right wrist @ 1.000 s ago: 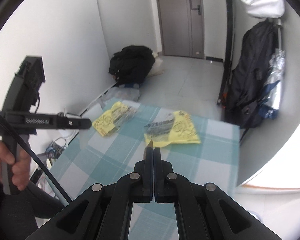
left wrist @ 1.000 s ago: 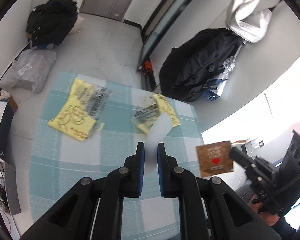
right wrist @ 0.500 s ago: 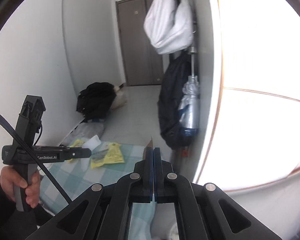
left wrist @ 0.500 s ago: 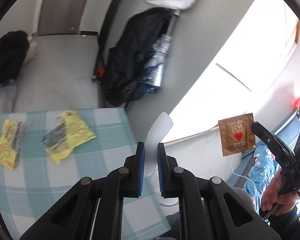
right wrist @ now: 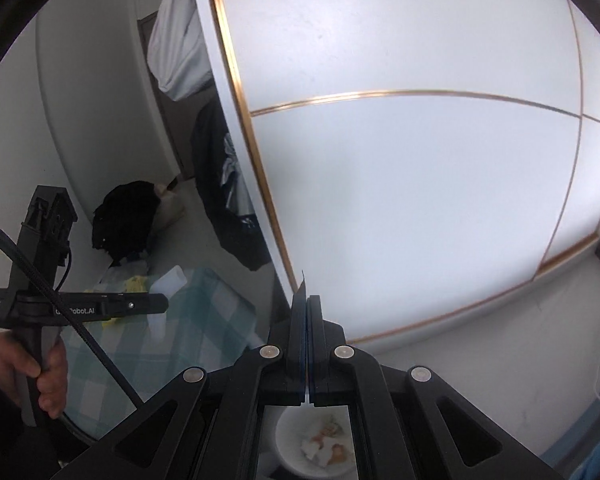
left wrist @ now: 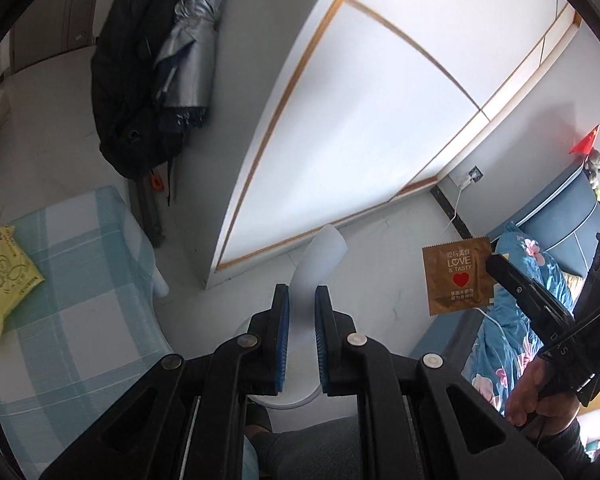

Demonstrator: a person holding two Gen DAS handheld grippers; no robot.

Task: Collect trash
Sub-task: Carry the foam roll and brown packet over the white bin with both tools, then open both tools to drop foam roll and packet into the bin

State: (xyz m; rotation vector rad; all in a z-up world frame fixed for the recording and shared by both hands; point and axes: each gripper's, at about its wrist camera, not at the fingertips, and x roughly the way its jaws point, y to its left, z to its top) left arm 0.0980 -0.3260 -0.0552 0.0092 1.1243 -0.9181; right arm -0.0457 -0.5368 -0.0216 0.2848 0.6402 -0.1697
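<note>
Here: left gripper (left wrist: 301, 300) pinching a white strip of paper (left wrist: 320, 258), off the checked counter (left wrist: 80, 280). Right gripper (right wrist: 305, 300) pressed tight on a brown foil packet (left wrist: 457, 280), above a white bin (right wrist: 300, 452) already holding scraps. Yellow wrapper (left wrist: 10, 276) left lying on the counter.

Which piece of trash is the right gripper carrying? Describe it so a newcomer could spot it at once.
In the left wrist view, find the white wardrobe with gold trim, then look lower right toward the blue floral bedding. There the right gripper pinches a flat square brown packet by its edge. Its red heart and the words LOVE & TASTY distinguish it from the plain white slip in the left gripper.
</note>
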